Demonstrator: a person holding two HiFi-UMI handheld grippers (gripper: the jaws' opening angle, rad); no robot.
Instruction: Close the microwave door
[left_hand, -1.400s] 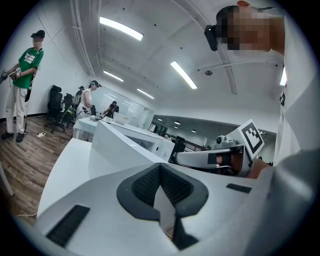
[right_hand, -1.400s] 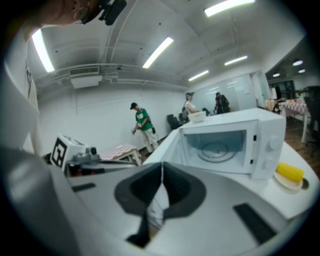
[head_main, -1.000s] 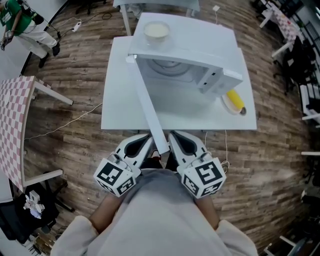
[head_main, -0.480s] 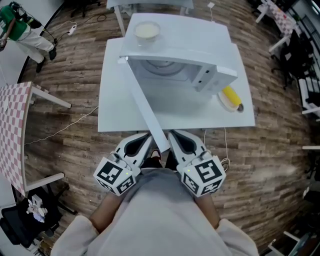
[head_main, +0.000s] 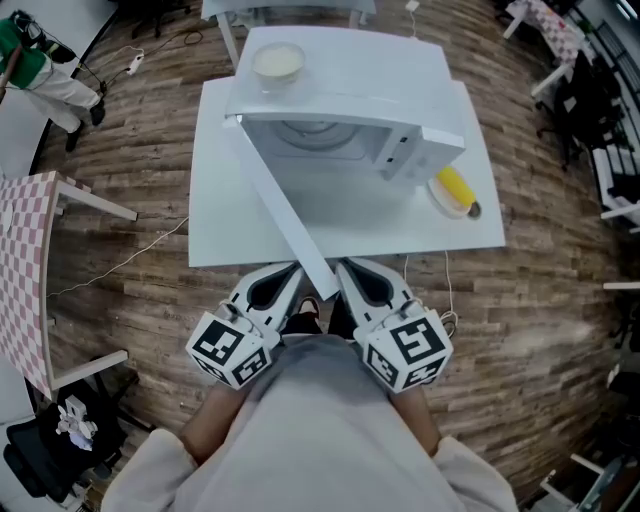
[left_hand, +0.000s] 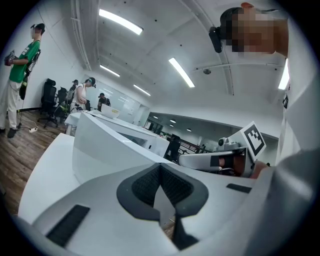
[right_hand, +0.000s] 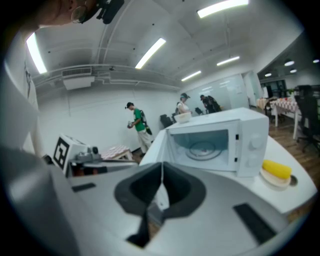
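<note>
A white microwave (head_main: 350, 90) stands on a white table (head_main: 230, 235). Its door (head_main: 280, 210) is swung wide open towards me, and the door's free end reaches the table's near edge. My left gripper (head_main: 296, 272) and right gripper (head_main: 342, 268) are held low on either side of that end, both shut with nothing in them. In the right gripper view my right gripper (right_hand: 161, 176) faces the open cavity and its glass turntable (right_hand: 202, 148). In the left gripper view my left gripper (left_hand: 160, 167) looks along the door's outer face (left_hand: 110, 145).
A bowl (head_main: 277, 62) sits on top of the microwave. A banana (head_main: 452, 187) lies on a small plate (head_main: 440, 204) at the table's right side. A checked table (head_main: 25, 260) stands to the left, chairs at the right, and people stand far off.
The head view has drifted, so the table and microwave sit slightly higher and further left. Both grippers and the open door stand as before.
</note>
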